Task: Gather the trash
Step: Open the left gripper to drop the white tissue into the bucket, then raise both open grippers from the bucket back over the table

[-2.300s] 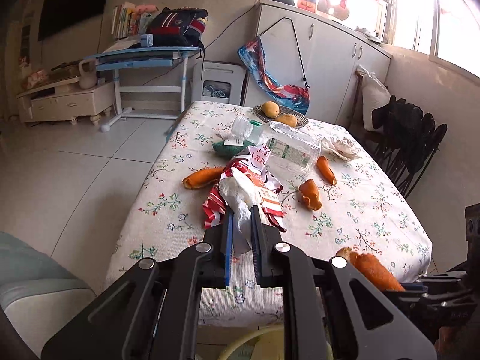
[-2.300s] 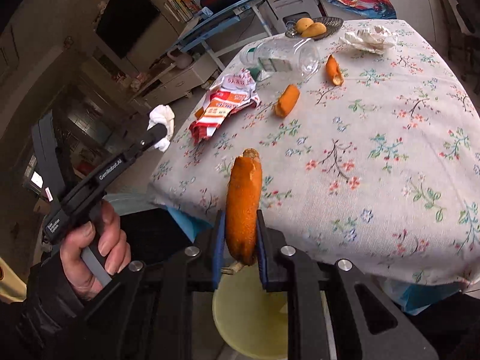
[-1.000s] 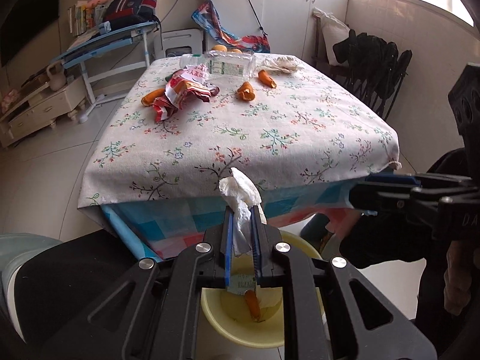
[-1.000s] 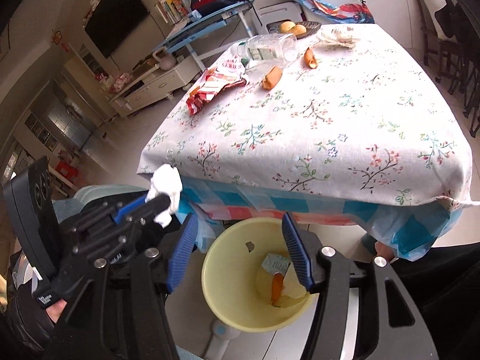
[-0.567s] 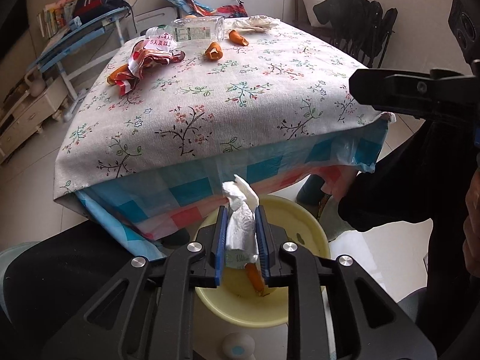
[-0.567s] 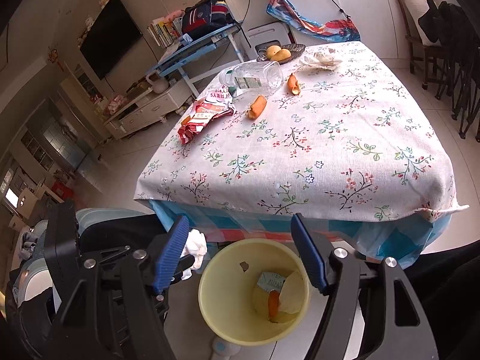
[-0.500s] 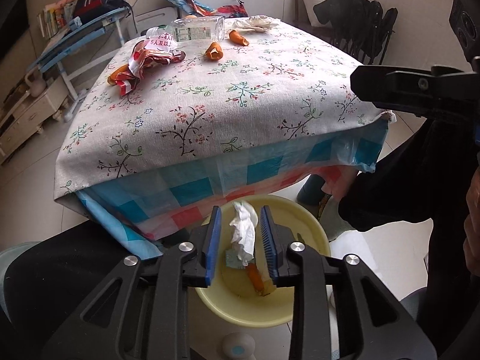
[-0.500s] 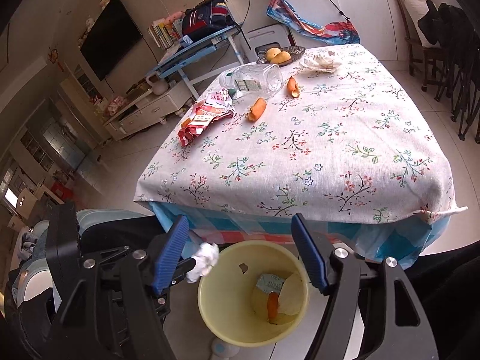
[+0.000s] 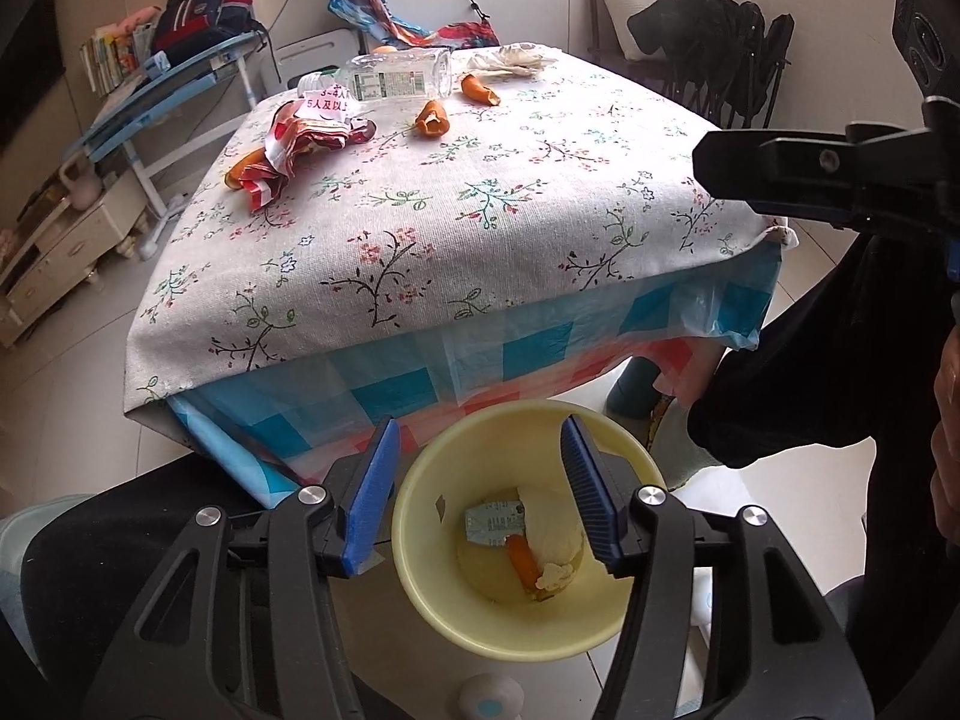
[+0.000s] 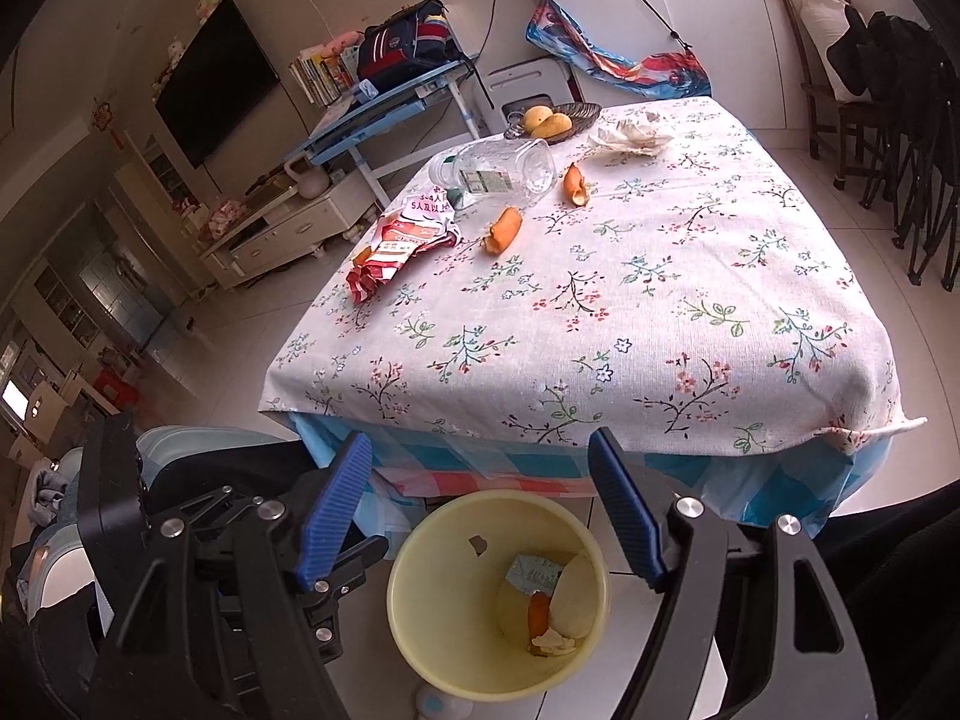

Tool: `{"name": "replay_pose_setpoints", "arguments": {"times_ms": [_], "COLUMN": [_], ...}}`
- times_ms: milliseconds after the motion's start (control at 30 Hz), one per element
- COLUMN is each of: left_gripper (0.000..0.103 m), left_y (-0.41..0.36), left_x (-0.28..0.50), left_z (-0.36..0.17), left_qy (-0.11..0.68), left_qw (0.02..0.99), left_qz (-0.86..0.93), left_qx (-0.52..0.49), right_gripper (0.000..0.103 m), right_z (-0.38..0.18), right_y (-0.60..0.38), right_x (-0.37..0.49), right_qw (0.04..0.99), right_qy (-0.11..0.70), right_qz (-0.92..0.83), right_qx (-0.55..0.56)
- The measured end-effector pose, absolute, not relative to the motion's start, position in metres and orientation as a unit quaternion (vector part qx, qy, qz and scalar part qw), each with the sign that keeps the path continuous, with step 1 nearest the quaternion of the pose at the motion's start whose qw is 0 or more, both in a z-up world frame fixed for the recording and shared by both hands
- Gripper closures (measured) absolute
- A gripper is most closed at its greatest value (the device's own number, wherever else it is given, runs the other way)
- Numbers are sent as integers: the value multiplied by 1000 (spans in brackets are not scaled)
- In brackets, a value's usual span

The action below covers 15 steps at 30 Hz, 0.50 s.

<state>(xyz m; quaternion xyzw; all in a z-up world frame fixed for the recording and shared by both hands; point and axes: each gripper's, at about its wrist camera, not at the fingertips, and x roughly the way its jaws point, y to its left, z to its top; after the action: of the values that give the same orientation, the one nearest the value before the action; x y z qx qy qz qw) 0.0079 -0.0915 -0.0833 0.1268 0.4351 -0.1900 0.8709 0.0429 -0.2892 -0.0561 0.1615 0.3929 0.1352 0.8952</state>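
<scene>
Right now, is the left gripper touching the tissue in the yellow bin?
Apart. The left wrist view shows the left gripper opening, nothing between its jaws; the tissue lies at the yellow bin's bottom.

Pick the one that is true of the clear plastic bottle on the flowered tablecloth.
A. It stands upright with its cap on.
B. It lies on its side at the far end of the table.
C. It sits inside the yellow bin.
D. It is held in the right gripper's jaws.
B: the clear plastic bottle lies on its side near the far edge of the table, beside the red wrapper.
</scene>
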Motion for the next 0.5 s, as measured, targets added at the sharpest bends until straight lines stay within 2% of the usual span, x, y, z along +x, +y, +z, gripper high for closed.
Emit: {"name": "replay_pose_setpoints", "arguments": {"times_ms": [300,500], "left_gripper": [41,32], "left_y": [-82,-68], "left_x": [11,15], "left_z": [-74,-63], "left_qy": [408,375], "left_qw": [892,915], "left_qz": [-159,-118], "left_qx": [113,87], "right_gripper": [31,30], "right_z": [-57,-58], "right_y": [-291,-292], "right_x": [43,44], "right_qw": [899,901], "right_qy": [389,387], "right_qz": [124,116], "right_qx": [159,156]}}
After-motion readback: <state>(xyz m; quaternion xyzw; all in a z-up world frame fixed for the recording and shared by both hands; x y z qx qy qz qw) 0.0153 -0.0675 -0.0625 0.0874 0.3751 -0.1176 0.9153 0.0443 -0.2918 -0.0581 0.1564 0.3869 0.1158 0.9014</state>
